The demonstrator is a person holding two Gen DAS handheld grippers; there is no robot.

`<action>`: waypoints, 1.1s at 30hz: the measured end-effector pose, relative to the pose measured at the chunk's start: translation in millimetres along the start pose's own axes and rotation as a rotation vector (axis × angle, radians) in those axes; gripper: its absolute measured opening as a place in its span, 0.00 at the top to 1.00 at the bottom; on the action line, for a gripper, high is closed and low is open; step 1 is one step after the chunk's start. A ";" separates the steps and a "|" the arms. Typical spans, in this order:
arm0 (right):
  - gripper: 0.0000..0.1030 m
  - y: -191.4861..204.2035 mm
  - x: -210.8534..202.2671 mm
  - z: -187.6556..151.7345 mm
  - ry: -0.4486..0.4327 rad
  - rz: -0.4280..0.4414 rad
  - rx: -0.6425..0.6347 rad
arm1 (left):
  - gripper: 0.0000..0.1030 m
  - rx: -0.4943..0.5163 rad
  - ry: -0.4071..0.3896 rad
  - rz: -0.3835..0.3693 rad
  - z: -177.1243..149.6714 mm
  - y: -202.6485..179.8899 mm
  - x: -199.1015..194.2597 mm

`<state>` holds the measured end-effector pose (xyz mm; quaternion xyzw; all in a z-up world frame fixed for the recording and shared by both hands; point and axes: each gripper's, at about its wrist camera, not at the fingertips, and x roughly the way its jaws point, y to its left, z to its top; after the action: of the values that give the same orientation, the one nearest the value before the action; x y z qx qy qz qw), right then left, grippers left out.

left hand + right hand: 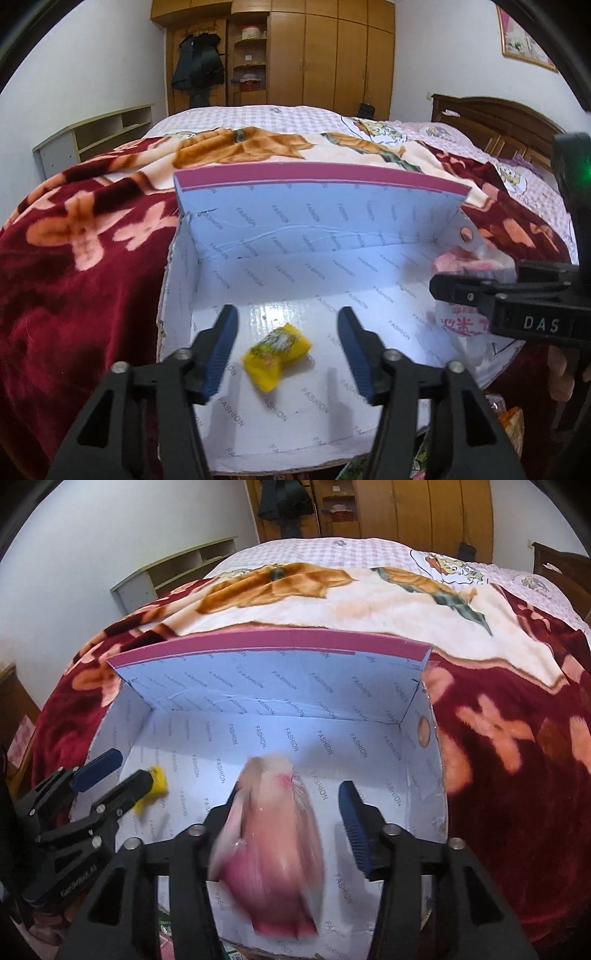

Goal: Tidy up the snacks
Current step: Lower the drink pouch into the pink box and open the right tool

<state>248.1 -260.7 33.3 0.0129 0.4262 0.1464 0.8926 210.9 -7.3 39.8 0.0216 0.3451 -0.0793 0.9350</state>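
Snacks first: a yellow candy packet lies on the floor of the open cardboard box, right between the spread blue fingers of the left gripper, and nothing is pinching it, both pads stand clear of the wrapper on either side. Over on the right wrist view, the right gripper has its jaws wide apart too, and a pink-and-white snack bag sits blurred between them, close against the left-hand finger and well off the right-hand one; whether that finger actually touches it, I can't tell through the smear. From the left wrist view that same bag shows at the box's right side, partly hidden by the black body of the right gripper, with red print on its pale wrapper. The right view also catches the left gripper off to the left, over the near left corner of the box, yellow wrapper peeking out just beyond its fingertips. Moving outward, the box is white inside, printed all over with FASHION, its tall back flap standing upright with a magenta band along the top. It rests on a bed, on a dark red blanket with peach flowers. Beyond, a pink checked bedspread, then wooden wardrobes against the far wall.
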 end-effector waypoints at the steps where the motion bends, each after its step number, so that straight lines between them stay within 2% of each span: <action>1: 0.44 1.3 -1.6 0.0 -0.005 -0.002 -0.005 | 0.36 0.005 0.008 0.002 0.6 -1.1 0.2; 5: 0.40 8.5 -11.6 -0.8 -0.034 -0.005 -0.038 | 0.31 0.000 0.008 -0.007 2.6 -1.5 -2.4; 12: 0.40 16.4 -25.1 -4.5 -0.054 -0.025 -0.060 | 0.23 0.019 -0.037 0.016 6.8 -4.2 -18.7; 17: 0.39 14.0 -36.8 -6.9 -0.070 -0.009 -0.035 | 0.23 0.039 -0.062 0.019 11.6 -6.9 -33.3; 21: 0.30 15.1 -48.3 -9.3 -0.093 -0.004 -0.035 | 0.23 0.033 -0.091 0.009 16.6 -7.8 -47.0; 33: 0.30 24.0 -90.9 -23.8 -0.178 0.010 -0.069 | 0.23 0.028 -0.156 0.022 24.9 1.9 -94.0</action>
<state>169.9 -264.9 90.5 -0.0025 0.3400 0.1638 0.9260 156.8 4.7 119.8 0.0324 0.2699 -0.0751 0.9594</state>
